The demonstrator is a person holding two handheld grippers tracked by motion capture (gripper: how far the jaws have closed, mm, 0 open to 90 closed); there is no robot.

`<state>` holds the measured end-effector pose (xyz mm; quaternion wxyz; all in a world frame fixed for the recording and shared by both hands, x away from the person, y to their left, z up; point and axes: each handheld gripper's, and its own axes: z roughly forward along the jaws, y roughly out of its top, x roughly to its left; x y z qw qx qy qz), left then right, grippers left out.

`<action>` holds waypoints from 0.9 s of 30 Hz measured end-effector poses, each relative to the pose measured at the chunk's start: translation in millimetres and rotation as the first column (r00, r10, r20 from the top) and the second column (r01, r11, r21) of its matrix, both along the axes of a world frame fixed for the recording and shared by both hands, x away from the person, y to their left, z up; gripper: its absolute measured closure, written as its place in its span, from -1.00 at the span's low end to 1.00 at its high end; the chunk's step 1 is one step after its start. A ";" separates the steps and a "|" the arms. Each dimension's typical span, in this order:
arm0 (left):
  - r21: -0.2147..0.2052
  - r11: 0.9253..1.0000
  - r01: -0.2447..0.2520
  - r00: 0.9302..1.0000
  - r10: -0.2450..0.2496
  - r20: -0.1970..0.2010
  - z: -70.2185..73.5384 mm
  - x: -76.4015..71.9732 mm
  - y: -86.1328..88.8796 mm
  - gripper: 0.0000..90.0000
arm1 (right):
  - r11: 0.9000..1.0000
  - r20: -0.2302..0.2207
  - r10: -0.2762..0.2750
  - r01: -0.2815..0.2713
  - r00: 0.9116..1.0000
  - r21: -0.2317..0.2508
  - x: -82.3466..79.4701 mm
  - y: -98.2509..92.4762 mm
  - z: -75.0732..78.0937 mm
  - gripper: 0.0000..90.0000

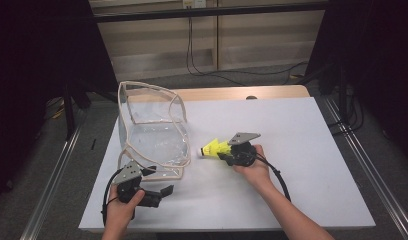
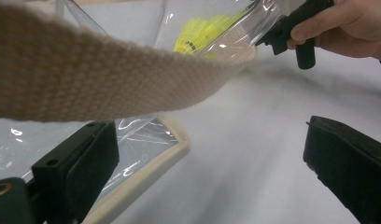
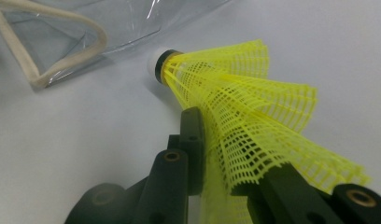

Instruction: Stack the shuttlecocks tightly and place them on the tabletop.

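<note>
A yellow mesh shuttlecock with a white cork tip lies low over the white table, tip pointing at the clear bag. My right gripper is shut on its skirt. In the right gripper view, both black jaws pinch the yellow skirt of the shuttlecock, and the gripper points toward the bag's edge. My left gripper is open at the bag's near corner. In the left gripper view its jaws stand wide apart, with the bag's beige trimmed corner beside the left jaw and untouched.
The bag stands upright at the table's left with beige webbing trim, and a strap hangs across the left gripper view. The white table stretches bare to the right. Metal rails and dark stands flank it, and cables lie on the floor behind.
</note>
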<state>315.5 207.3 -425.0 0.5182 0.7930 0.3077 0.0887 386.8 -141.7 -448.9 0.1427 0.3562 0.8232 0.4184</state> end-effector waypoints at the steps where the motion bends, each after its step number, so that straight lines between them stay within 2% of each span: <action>1: 0.000 1.000 0.000 1.000 0.000 0.000 0.0 -0.1 -0.1 -0.92 | 1.000 -0.003 -0.002 0.002 1.000 0.001 -0.6 0.4 0.1 0.79; 5: -0.004 1.000 0.000 1.000 0.000 0.003 0.5 -0.4 -0.3 -0.92 | 1.000 0.000 -0.011 0.011 1.000 0.006 0.4 4.6 -3.7 0.70; 9: -0.002 1.000 -0.001 1.000 0.001 0.000 0.0 -0.2 -0.1 -0.92 | 1.000 0.006 -0.023 0.023 1.000 0.021 1.2 9.3 -5.5 0.52; 11: -0.001 1.000 0.000 1.000 0.000 -0.001 -0.1 -0.1 0.0 -0.92 | 0.999 0.009 -0.035 0.035 0.999 0.025 2.0 10.9 -5.5 0.37; 15: -0.001 1.000 0.000 1.000 0.000 -0.001 0.0 0.0 -0.2 -0.92 | 0.999 0.019 -0.046 0.046 0.999 0.015 3.9 14.2 -5.5 0.37; 17: 0.000 1.000 0.002 1.000 -0.002 0.000 -0.3 0.2 -0.1 -0.92 | 0.999 0.025 -0.050 0.050 0.998 0.010 5.6 15.9 -6.0 0.43; 19: -0.001 1.000 0.002 1.000 -0.002 0.001 -0.6 0.3 -0.1 -0.92 | 0.999 0.033 -0.053 0.052 0.998 0.008 7.8 16.5 -7.0 0.60; 23: -0.006 1.000 -0.001 1.000 0.001 -0.001 -0.5 0.1 -0.1 -0.92 | 0.999 0.026 -0.052 0.052 0.998 0.017 13.2 16.6 -9.5 0.79; 27: -0.001 1.000 -0.002 1.000 0.002 0.000 -0.5 0.2 0.5 -0.92 | 0.998 0.018 -0.056 0.056 0.998 0.026 15.0 16.6 -7.8 0.82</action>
